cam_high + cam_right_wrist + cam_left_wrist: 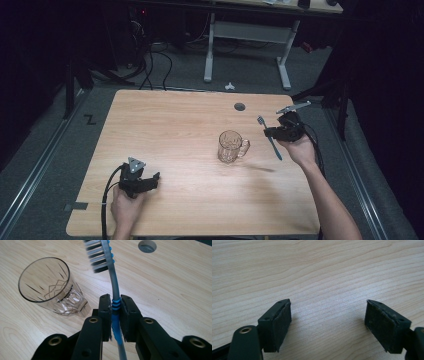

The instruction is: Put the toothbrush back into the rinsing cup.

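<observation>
1. Dark floor and desk legs frame a pale wooden table point(165, 125), bare apart from a glass mug point(230, 146) right of its middle and a round grommet hole point(239, 106) near the far edge.
2. At the right of the high view the right gripper point(270, 132) is held above the table, its jaws pressed together on a blue-and-grey toothbrush point(270, 138) — the right gripper view shows the pads pinching the ribbed blue part of the handle point(115, 305), bristle head point(98, 255) pointing up and away from the hand.
3. In the high view the toothbrush's long axis runs slantwise, head toward the far side of the table and tail toward the person, crossing the jaws.
4. The mug stands upright just to the left of the toothbrush, mouth open upward, its handle on the side facing the right gripper; mug and brush are near but apart.
5. The left gripper point(156, 178) rests low near the front left of the table, jaws spread wide with bare wood between them — well apart from the mug.
6. Judging by this, the right hand is far nearer; dropping the brush in likely calls for a shift left over the rim and tipping the brush upright.
</observation>
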{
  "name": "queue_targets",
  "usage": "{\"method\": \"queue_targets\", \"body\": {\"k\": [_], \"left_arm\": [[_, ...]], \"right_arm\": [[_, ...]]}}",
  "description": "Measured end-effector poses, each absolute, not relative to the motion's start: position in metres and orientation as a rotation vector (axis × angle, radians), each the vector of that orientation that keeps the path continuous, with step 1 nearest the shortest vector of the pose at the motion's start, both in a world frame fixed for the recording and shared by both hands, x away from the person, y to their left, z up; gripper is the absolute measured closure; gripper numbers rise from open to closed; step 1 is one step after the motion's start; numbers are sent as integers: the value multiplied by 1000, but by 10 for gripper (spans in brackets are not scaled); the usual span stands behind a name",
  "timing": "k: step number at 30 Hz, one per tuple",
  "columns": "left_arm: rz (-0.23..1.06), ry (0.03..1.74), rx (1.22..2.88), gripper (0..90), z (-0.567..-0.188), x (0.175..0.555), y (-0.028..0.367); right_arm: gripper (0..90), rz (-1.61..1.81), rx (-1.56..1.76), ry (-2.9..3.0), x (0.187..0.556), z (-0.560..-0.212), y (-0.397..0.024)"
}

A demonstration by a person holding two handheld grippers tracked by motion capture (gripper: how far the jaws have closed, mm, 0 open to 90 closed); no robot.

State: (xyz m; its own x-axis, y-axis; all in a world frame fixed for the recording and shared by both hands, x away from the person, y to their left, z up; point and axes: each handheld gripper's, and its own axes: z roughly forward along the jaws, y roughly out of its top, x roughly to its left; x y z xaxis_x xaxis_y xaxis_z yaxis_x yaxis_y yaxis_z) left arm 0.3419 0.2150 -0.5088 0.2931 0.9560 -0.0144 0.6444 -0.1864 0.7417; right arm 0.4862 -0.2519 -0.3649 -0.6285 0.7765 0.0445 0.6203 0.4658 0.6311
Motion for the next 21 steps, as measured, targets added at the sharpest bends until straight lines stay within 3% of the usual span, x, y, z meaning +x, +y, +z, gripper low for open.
{"method": "queue_targets", "body": {"k": [21], "left_arm": [[618, 1427, 1917, 220, -509, 342, 215]], "right_arm": [[800, 1057, 1158, 2455, 474, -352, -250]]}}
